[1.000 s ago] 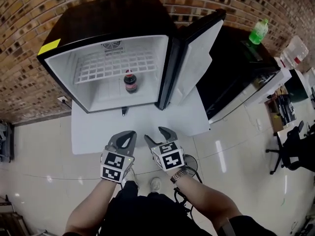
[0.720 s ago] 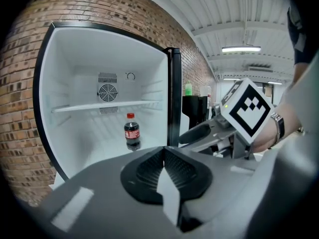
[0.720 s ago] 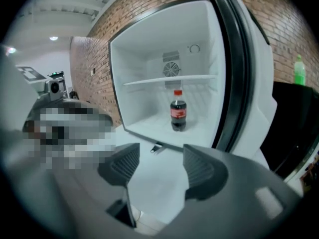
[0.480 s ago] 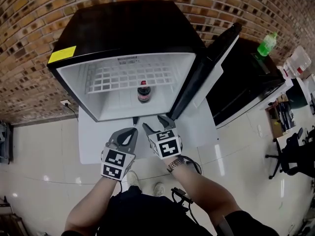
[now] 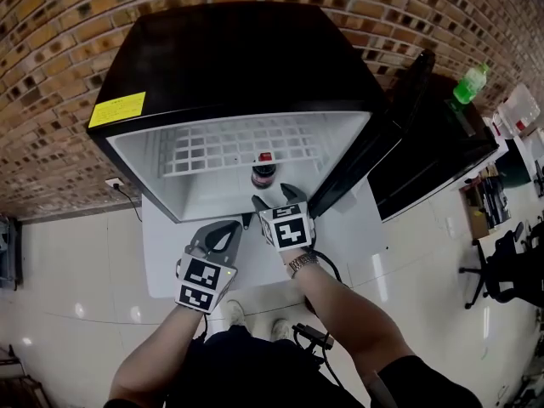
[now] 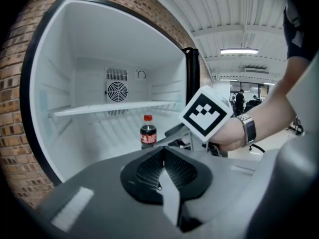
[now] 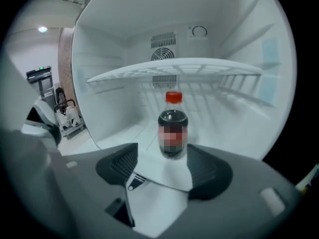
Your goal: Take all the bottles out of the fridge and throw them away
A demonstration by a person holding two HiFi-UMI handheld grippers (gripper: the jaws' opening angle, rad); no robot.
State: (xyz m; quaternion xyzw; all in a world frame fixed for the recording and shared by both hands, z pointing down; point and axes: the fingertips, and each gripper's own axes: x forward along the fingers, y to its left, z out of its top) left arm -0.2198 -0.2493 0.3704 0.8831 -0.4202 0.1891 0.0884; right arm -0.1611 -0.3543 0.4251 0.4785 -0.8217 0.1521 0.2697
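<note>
A: Inside the open black fridge (image 5: 229,58), where is the red-capped dark cola bottle (image 7: 173,128) standing?

B: On its white floor (image 7: 139,128), just beyond the right gripper (image 5: 272,194), whose jaws have just been opening and are touching nothing. The left gripper (image 6: 162,151) is pressing its jaws together.

Fridge (image 5: 143,167) mouth open; door (image 5: 382,134) swung clear to the right. Wire shelf (image 5: 238,143) spans the full width high up, so passage is only beneath it. Lone bottle (image 5: 263,173) stands on the floor near centre, well apart from both side walls: free room left, right and behind.
</note>
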